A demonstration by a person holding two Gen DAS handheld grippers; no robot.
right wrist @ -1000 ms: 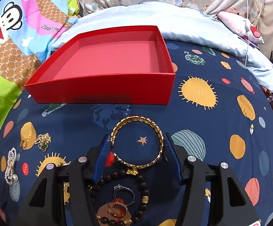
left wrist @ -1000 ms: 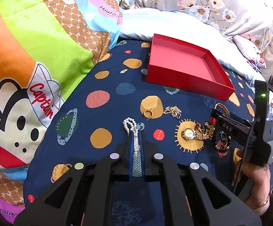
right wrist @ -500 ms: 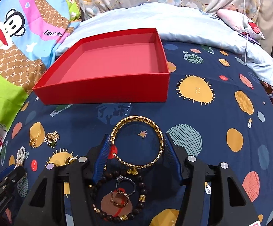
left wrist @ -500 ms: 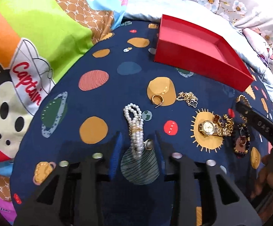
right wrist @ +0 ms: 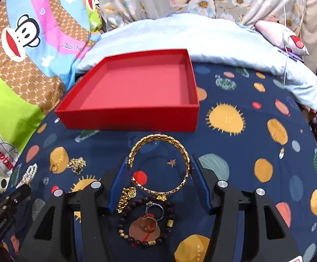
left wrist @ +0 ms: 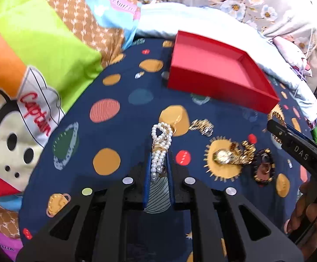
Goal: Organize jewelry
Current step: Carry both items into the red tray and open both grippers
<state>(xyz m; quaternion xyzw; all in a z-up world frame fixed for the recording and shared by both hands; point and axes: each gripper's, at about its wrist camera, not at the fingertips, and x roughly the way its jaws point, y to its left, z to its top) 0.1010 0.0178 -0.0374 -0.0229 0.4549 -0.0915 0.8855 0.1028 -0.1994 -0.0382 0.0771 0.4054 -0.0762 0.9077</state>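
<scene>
left gripper (left wrist: 158, 163) just re-closed on pearl bracelet (left wrist: 159, 150), lifted toward red box (left wrist: 213, 83) at 1 o'clock; right gripper (right wrist: 159, 170) still open around gold bangle (right wrist: 160, 163).

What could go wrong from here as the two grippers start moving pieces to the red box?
1. The left gripper pinches only the lower strands of the pearl bracelet; its free loop could swing or slip out on the way to the red box.
2. The right gripper straddles the gold bangle with jaws open; closing on its rounded edge might squirt it sideways, or drag the bead bracelet touching it.
</scene>
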